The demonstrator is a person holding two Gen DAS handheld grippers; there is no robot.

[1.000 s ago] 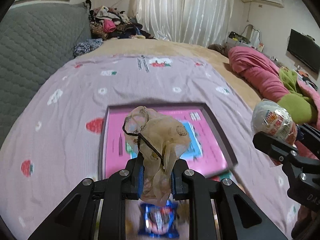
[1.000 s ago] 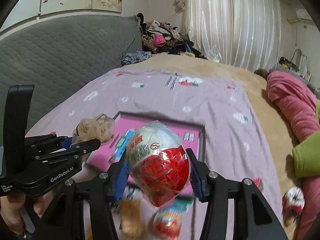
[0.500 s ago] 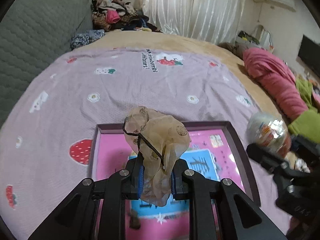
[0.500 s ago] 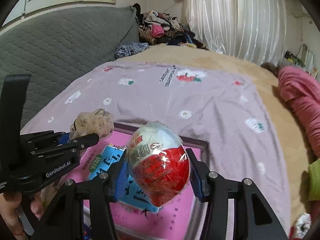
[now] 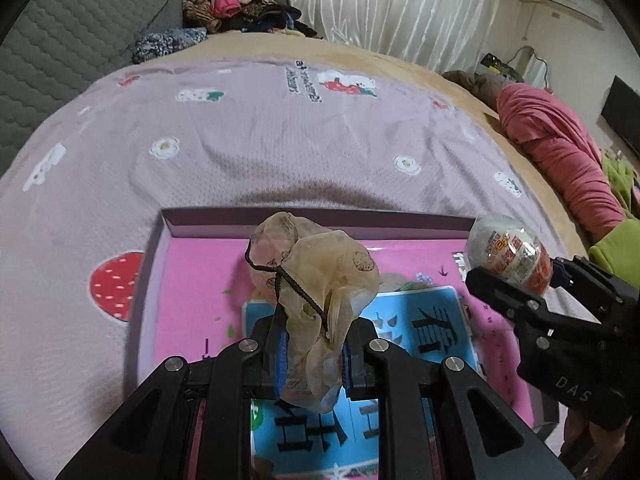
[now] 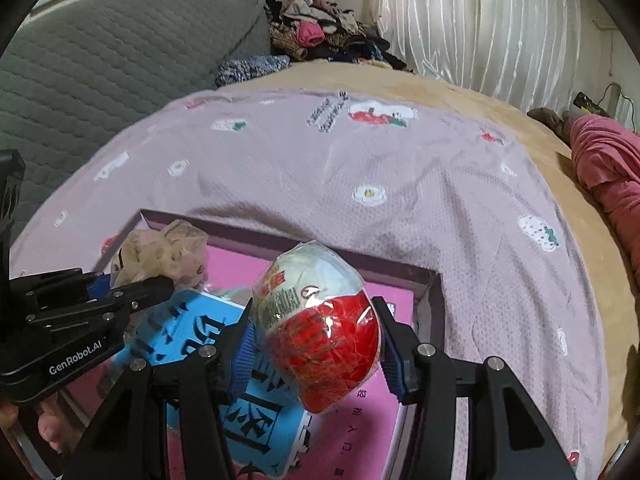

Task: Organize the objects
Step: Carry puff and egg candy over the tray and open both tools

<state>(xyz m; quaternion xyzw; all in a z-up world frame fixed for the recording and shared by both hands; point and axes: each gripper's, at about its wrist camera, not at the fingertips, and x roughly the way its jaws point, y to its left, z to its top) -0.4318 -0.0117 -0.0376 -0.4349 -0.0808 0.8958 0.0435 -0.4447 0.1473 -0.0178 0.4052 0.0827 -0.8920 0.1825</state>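
My left gripper (image 5: 314, 354) is shut on a sheer beige drawstring pouch (image 5: 316, 280) with a black cord, held over a shallow pink tray (image 5: 192, 280) with a purple rim. The tray lies on the lilac bedspread and its floor carries a blue printed panel (image 5: 424, 324). In the right wrist view my right gripper (image 6: 316, 344) is shut on a red and white wrapped egg (image 6: 320, 328), above the tray's (image 6: 432, 300) right part. The left gripper (image 6: 120, 292) and pouch (image 6: 164, 252) show to its left; the egg (image 5: 508, 258) and right gripper (image 5: 516, 284) appear at the right of the left view.
The lilac strawberry-print bedspread (image 5: 280, 140) surrounds the tray. A grey quilted headboard (image 6: 100, 64) stands at the left, a pile of clothes (image 6: 320, 36) at the back, and a pink blanket (image 5: 560, 152) with green cloth (image 5: 616, 248) at the right. A hand (image 6: 44, 428) holds the left gripper.
Both grippers have moved forward and down over the tray, which now fills the lower view. The small packets seen beneath them earlier are out of view. Both grips are unchanged.
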